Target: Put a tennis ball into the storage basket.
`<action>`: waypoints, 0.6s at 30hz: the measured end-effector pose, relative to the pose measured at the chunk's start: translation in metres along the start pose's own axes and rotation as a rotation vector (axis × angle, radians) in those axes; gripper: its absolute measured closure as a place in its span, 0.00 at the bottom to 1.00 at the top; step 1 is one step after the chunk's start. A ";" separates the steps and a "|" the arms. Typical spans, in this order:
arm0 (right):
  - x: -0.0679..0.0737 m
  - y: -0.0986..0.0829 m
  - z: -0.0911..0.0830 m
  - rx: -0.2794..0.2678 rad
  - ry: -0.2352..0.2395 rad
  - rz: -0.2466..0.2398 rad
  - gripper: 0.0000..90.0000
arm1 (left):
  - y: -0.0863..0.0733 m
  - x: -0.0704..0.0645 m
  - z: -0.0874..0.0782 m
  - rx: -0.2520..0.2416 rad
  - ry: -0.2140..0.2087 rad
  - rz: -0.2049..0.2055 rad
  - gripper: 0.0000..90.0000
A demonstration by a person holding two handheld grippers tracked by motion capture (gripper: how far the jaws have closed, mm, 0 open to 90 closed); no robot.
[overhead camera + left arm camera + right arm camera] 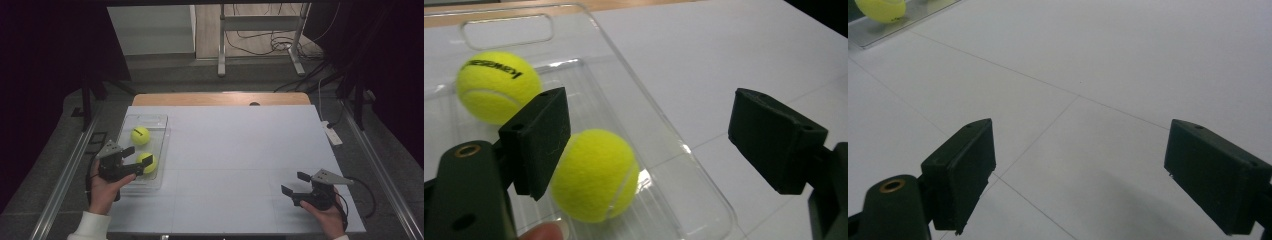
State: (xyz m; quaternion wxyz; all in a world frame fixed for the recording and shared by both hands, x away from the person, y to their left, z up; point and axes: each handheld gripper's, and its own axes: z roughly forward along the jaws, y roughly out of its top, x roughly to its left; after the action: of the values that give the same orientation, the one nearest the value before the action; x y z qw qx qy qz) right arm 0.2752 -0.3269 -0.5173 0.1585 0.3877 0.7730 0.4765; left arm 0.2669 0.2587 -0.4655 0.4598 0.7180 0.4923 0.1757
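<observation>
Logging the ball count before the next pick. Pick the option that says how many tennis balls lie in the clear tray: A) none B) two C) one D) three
B: the clear tray holds two tennis balls, a far ball and a near ball beside the open left claw.

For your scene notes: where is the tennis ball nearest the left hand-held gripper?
In the high view, the ball lies at the table's left, in the clear tray's near end, beside the open left hand-held gripper.
</observation>
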 end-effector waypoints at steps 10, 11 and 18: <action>0.005 -0.001 -0.011 -0.017 -0.018 -0.007 0.15 | -0.012 -0.017 -0.004 -0.014 -0.045 0.039 0.20; 0.005 -0.001 -0.012 -0.019 -0.020 -0.008 0.15 | -0.014 -0.020 -0.005 -0.017 -0.046 0.040 0.20; 0.005 -0.001 -0.014 -0.021 -0.022 -0.007 0.15 | -0.031 -0.036 -0.002 -0.001 -0.057 0.067 0.20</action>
State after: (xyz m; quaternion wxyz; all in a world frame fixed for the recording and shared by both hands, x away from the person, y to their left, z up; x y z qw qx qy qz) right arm 0.2630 -0.3325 -0.5108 0.1730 0.3885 0.7675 0.4797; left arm 0.2318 0.2318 -0.4832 0.4678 0.7387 0.4543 0.1705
